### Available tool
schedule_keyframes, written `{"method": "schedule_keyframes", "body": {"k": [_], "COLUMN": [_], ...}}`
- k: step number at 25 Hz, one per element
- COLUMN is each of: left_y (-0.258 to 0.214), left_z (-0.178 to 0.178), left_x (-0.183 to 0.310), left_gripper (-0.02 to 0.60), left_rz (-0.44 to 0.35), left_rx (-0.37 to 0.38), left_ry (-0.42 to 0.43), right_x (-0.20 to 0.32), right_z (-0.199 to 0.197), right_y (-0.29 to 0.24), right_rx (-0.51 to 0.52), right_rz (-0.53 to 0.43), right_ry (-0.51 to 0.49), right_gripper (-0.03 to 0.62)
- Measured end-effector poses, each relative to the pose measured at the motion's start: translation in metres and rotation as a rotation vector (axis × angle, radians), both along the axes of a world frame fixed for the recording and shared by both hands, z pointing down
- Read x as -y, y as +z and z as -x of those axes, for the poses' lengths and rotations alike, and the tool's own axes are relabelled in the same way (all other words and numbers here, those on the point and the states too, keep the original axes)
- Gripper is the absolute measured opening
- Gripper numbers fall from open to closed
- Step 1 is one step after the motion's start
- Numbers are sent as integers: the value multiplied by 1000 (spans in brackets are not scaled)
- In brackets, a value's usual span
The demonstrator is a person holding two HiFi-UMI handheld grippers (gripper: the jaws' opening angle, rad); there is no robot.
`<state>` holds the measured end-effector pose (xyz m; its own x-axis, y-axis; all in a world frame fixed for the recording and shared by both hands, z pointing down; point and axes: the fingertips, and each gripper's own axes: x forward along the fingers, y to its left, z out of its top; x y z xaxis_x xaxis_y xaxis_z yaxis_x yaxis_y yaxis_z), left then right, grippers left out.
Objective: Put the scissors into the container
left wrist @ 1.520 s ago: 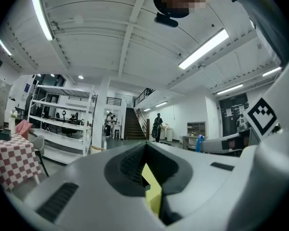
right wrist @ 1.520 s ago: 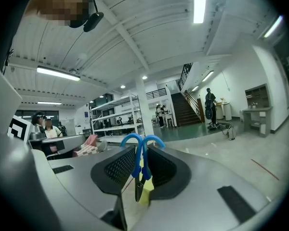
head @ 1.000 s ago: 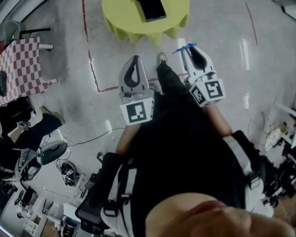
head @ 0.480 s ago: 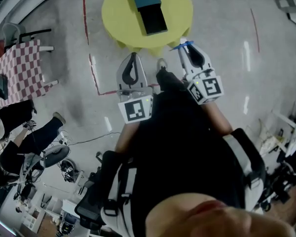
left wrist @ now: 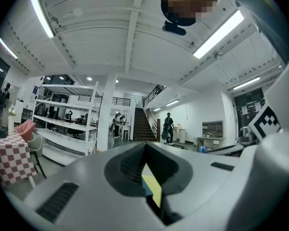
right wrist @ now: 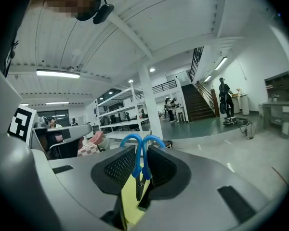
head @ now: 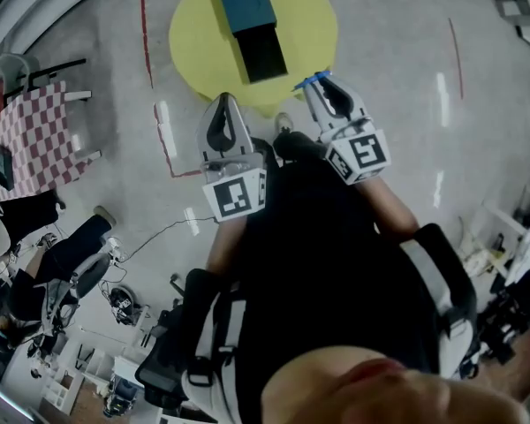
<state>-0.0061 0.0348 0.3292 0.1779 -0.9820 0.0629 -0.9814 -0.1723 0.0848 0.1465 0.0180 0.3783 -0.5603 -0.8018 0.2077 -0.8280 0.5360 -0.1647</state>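
While hovering at the near right rim of the round yellow desk [head: 194, 47], clamps the scissors [head: 311, 81] between the fingers [right wrist: 119, 166] of the right gripper [head: 321, 85]. Seen along those fingers: both pressed against the scissors [right wrist: 140, 153] from either side, twin blue handle loops standing out past the tips, dark blades running back down the gap toward the body of the right gripper [right wrist: 142, 154]. Long axis in line with the fingers, then; handles leading, pointing away from the person and toward the desk, blades trailing. From the head view, only the blue loops visible, side by side across the fingertips.

On the desk, well apart from the scissors and up to their left, sits the container [head: 252, 25]: a teal part at the far end, a darker part nearer the person, long axis running roughly away from the person.

To the left, holds the left gripper [head: 223, 106] just short of the desk's near rim, fingers [left wrist: 130, 165] brought together at the tips with nothing between them, a sliver of yellow showing through the gap lower down. Beside it on the floor, a red tape line [head: 163, 122]; farther left, a red-and-white checked cloth [head: 35, 131].
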Motion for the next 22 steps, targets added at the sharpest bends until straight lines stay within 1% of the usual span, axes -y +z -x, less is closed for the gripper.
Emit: {"method": "schedule_keyframes", "body": {"k": [4, 6, 10, 13, 16, 22], "left_y": [-2, -3, 4, 6, 10, 24], "left_z": [-16, -18, 0, 7, 11, 21], "left_x": [15, 21, 39, 48, 59, 88], "left_gripper": [-3, -4, -4, -3, -3, -5], "left_rz": [10, 12, 18, 24, 35, 55], "left_rx": [12, 24, 33, 34, 36, 29], "left_ry": [-5, -5, -16, -18, -9, 21], "right_x": [21, 29, 50, 61, 71, 92], "right_z": [-12, -12, 7, 13, 15, 25], "right_y": [3, 7, 20, 25, 30, 58], "right_rx": [12, 14, 3, -6, -16, -47], "right_rz": [17, 37, 55, 66, 81, 127], "right_ry": [-10, -11, -26, -23, -12, 5], "right_gripper": [78, 78, 78, 78, 78, 78]}}
